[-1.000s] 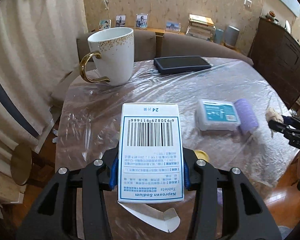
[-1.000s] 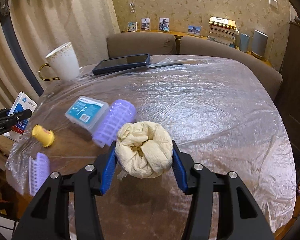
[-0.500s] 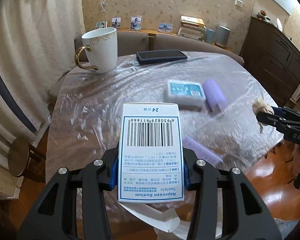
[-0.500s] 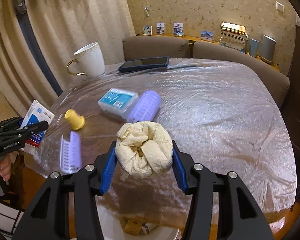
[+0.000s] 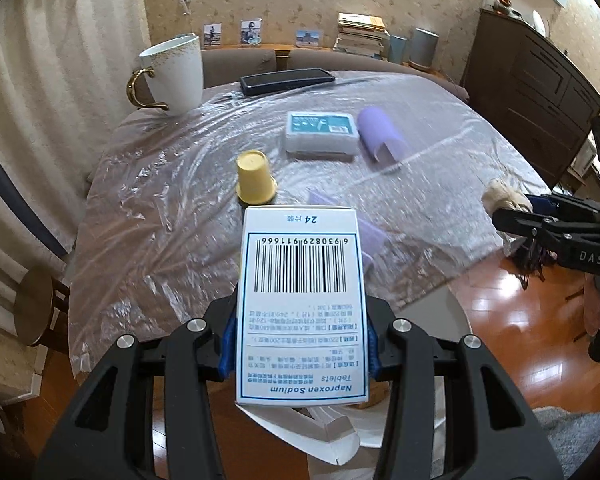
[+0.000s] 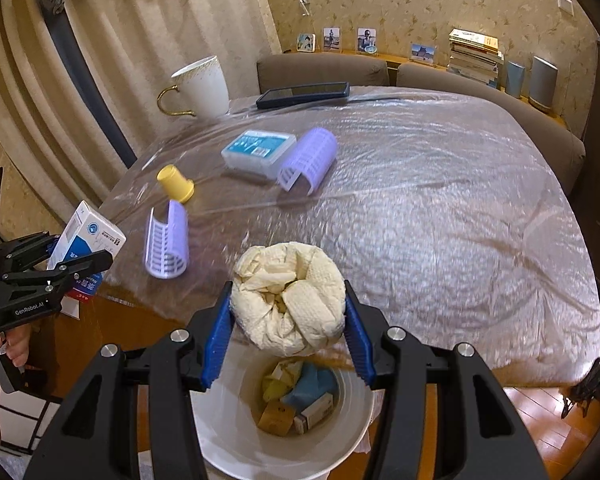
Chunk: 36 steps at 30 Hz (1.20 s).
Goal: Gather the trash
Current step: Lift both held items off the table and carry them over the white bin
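1. The left gripper (image 5: pixel 300 344) pinches a white pill box (image 5: pixel 302 308), barcode up, its end flap open, low in the left wrist frame's centre.
2. The right gripper (image 6: pixel 287 332) squeezes a crumpled cream tissue wad (image 6: pixel 288 308) directly above a white bin (image 6: pixel 228 436).
3. The table (image 6: pixel 440 208), under clear plastic film, carries a mug (image 6: pixel 202 88), phone (image 6: pixel 302 95), blue-labelled case (image 6: pixel 258 153), yellow cap (image 6: pixel 175 183) and 2 purple rollers (image 6: pixel 308 165).
4. Only the right view shows the boxes and scraps inside the bin; only the left shows the dark cabinet (image 5: pixel 540 92) at upper right.
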Tool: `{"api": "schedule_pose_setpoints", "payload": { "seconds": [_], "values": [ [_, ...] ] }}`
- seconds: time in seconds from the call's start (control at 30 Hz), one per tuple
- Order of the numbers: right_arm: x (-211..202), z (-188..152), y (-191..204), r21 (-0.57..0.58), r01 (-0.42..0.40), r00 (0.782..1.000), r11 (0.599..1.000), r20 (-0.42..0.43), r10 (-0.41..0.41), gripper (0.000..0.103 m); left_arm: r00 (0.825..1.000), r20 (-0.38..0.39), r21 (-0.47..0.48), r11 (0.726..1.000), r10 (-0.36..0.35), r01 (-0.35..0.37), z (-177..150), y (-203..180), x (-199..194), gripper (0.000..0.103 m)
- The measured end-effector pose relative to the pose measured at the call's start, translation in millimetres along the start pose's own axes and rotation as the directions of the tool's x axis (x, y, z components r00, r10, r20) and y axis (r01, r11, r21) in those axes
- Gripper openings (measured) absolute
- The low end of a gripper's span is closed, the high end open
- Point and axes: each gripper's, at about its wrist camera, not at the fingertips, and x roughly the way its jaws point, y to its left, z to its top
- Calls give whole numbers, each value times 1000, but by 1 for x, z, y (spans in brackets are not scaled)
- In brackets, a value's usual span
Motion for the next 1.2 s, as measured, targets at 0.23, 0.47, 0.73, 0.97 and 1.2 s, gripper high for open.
{"api": "schedule_pose_setpoints", "payload": {
  "seconds": [0.23, 0.47, 0.73, 0.97, 1.2],
  "values": [
    [-4, -16, 9, -11, -14, 1000, 1000, -22, 14, 50, 1000, -6, 29, 999, -26, 26, -10, -16, -5, 48],
    [-6, -31, 15, -12, -27, 998, 1000, -48, 26, 50, 998, -27, 76, 995, -64, 66, -20, -36, -6, 48],
    [-6, -50, 17, -16, -27, 995, 999, -96, 26, 50, 993, -62, 113, 988, -98, 105, -31, -54, -1, 48],
    [-1, -64, 17, -12, -22, 991, 1000, -133, 20, 50, 989, -99, 126, 985, -110, 122, -43, -63, 8, 48],
    [5, -76, 17, -11, -22, 986, 1000, -168, 19, 50, 985, -134, 132, 983, -109, 127, -53, -67, 20, 48]
  ]
}}
